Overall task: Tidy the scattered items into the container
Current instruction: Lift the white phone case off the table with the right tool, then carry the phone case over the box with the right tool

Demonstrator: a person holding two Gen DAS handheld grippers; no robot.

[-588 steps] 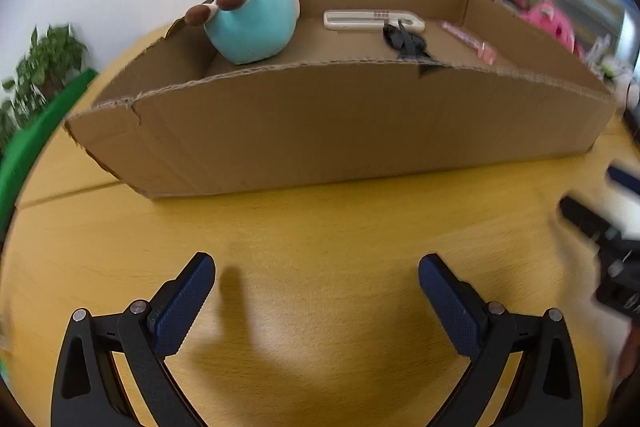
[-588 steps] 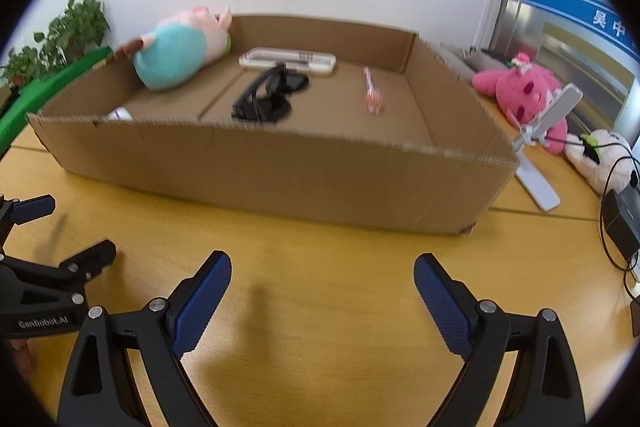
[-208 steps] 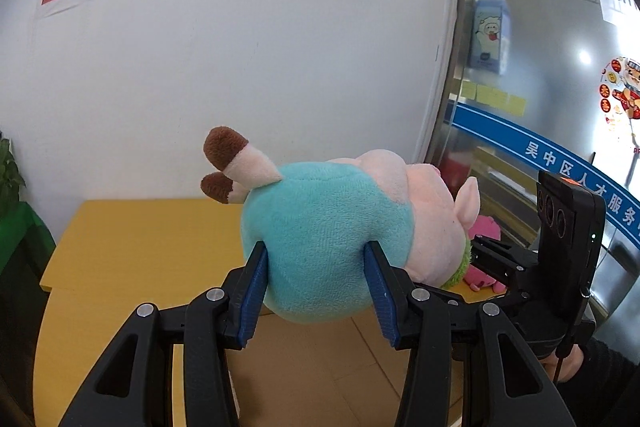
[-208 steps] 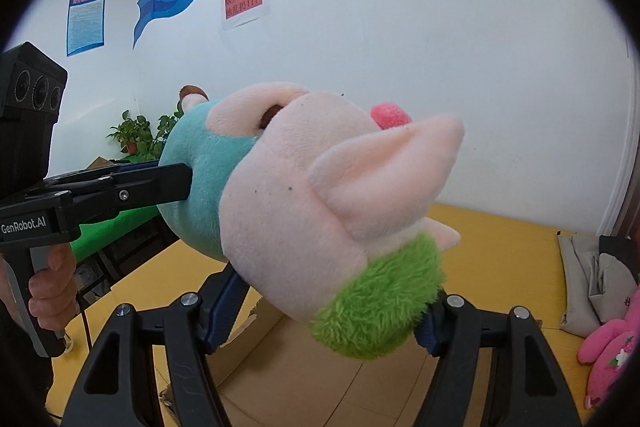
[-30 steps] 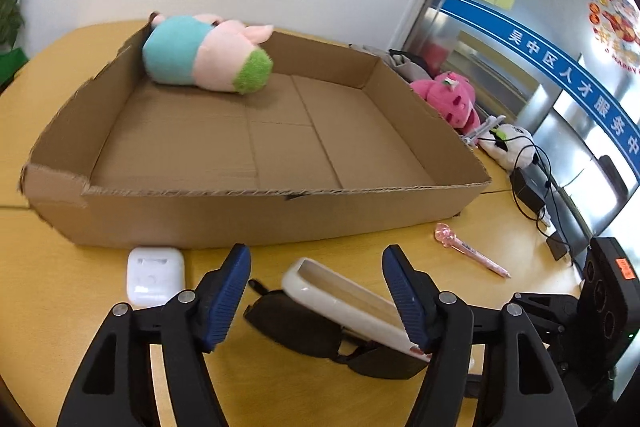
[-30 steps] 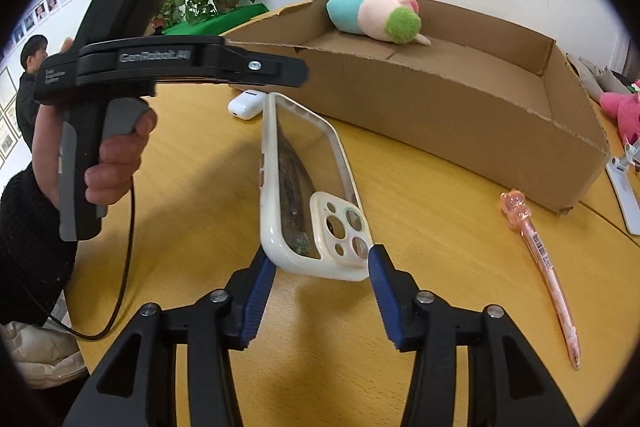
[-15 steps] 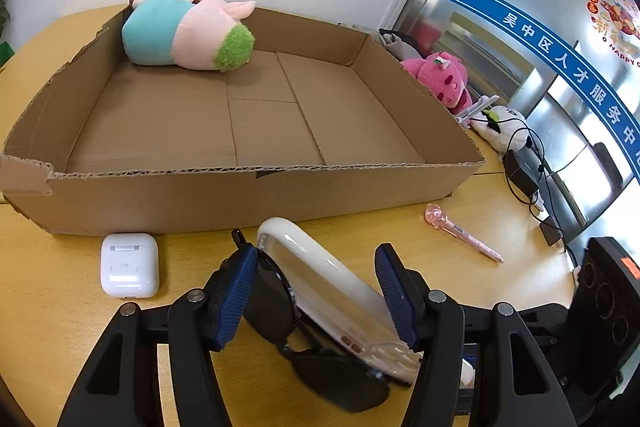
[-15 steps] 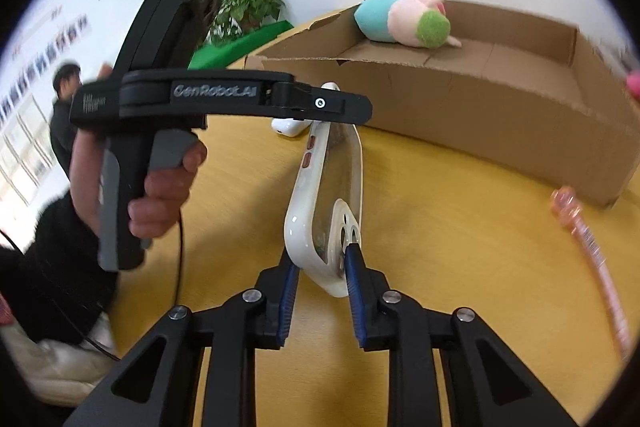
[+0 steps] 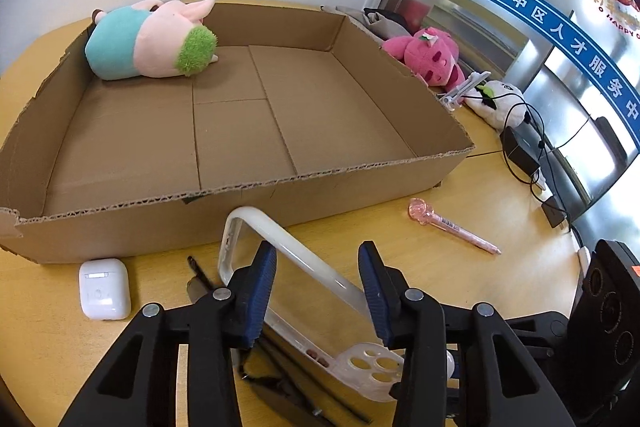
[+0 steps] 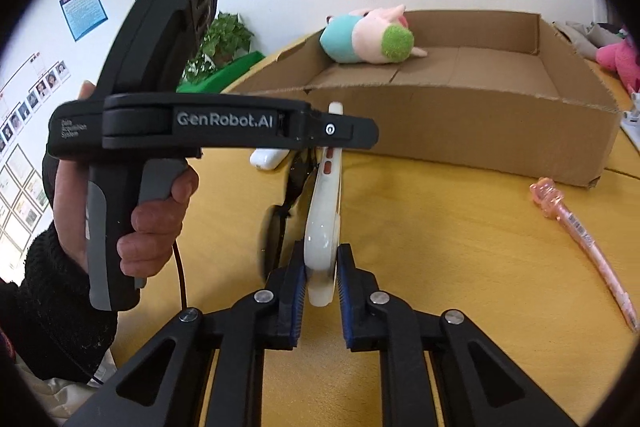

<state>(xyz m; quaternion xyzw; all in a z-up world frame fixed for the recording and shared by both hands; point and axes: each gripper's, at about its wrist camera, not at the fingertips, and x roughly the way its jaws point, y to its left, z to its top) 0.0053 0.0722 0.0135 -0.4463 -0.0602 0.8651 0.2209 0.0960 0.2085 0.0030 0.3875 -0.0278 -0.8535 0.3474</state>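
Phone case (image 10: 322,227) in white plastic stands on its long edge above the yellow table (image 10: 460,247), and we hold it at both ends. Our right gripper (image 10: 322,291) has its blue pads pressed together on the camera-cutout end, pinching the case's thin wall between them. Our left gripper (image 9: 318,291) straddles the case farther along; its jaws are closing with the case's frame between them, and in the left wrist view a gap shows between the right pad and the white rim, so we cannot call that a firm grip. Under the case lie black sunglasses (image 9: 280,379), partly hidden by the fingers. Just beyond the case's far end stands the cardboard box (image 9: 240,211), with a plush pig (image 9: 150,41) lying in its far left corner. A white earbud case (image 9: 105,289) rests on the table to our left, near the box's front wall, and a pink pen (image 9: 452,230) lies to our right, well apart from the grippers.
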